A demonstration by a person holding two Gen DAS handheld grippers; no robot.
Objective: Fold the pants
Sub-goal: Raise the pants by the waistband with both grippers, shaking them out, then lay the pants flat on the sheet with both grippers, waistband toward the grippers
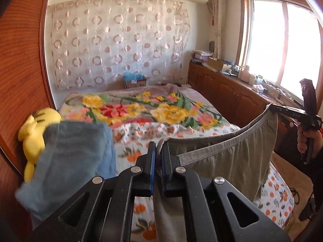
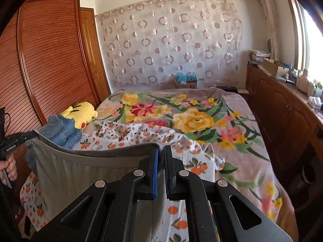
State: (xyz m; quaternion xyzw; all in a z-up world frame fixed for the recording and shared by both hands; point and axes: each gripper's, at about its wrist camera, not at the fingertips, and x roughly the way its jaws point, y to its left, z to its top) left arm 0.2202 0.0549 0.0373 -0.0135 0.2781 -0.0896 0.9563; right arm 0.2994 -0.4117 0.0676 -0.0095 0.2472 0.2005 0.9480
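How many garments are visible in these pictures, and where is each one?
2. The olive pants hang above the bed, held between the left gripper and right gripper. The blue jeans lie beside the yellow plush toy. Others may be hidden.

Black left gripper (image 1: 158, 157), right gripper (image 2: 160, 159): blue-padded jaws, silver pivot screws, cut-out linkages; bare-skinned hands.

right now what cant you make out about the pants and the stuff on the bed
- Legs of the olive pants: cut off below both wrist views, hidden behind the left gripper and right gripper.
- Blue denim garment: blurred in the left wrist view.
- Yellow plush toy: partly hidden by denim.
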